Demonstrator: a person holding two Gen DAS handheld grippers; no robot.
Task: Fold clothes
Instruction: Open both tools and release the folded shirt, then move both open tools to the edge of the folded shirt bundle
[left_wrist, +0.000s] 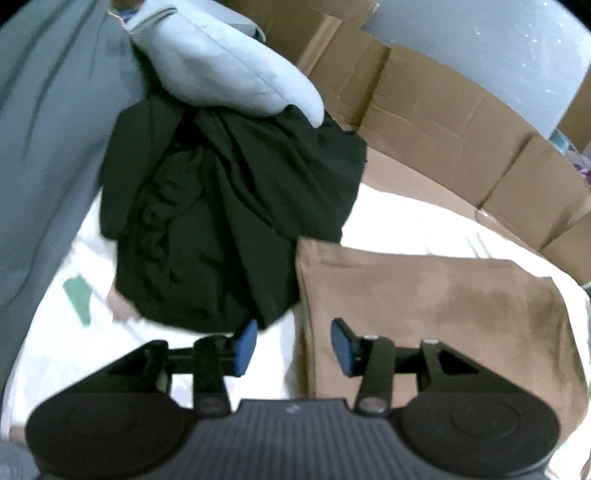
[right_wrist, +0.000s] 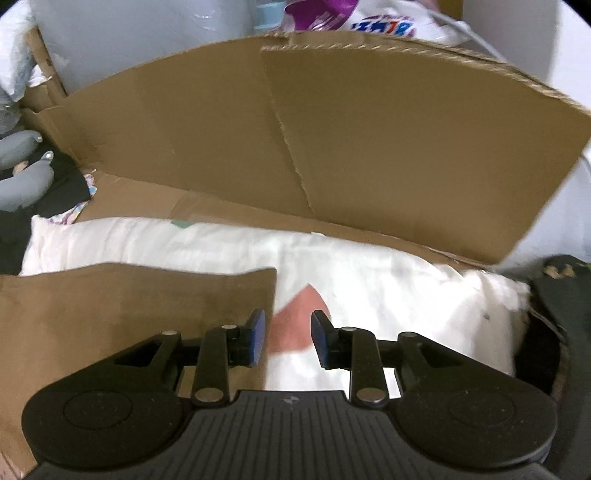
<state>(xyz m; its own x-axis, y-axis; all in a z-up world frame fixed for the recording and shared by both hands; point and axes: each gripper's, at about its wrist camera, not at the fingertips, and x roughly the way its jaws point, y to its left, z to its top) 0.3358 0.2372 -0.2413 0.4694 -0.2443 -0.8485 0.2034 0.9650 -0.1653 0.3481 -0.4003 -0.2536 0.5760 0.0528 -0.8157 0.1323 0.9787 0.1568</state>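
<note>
Listing garments: brown cloth (left_wrist: 424, 295) lies folded flat, under and ahead of the left gripper's (left_wrist: 293, 343) right finger; black garment (left_wrist: 229, 221) is crumpled ahead of its left finger.
Left fingers: spread, empty.
Right gripper (right_wrist: 286, 338): fingers spread, empty — brown cloth (right_wrist: 129, 314) at the left finger.
Bedding: white sheet (right_wrist: 388, 295) underneath.
Handling: likely soft, light, limp — pinch a hem or corner of the black garment.

The brown cloth (left_wrist: 424, 306) looks matt and suede-like, lying smooth. The black garment (left_wrist: 229, 221) is thin, creased fabric. The white sheet (right_wrist: 369, 280) is soft and slightly wrinkled. The cardboard (right_wrist: 369, 147) is matt with rough torn edges. Both grippers are matt black plastic with blue pads (left_wrist: 245, 345).
</note>
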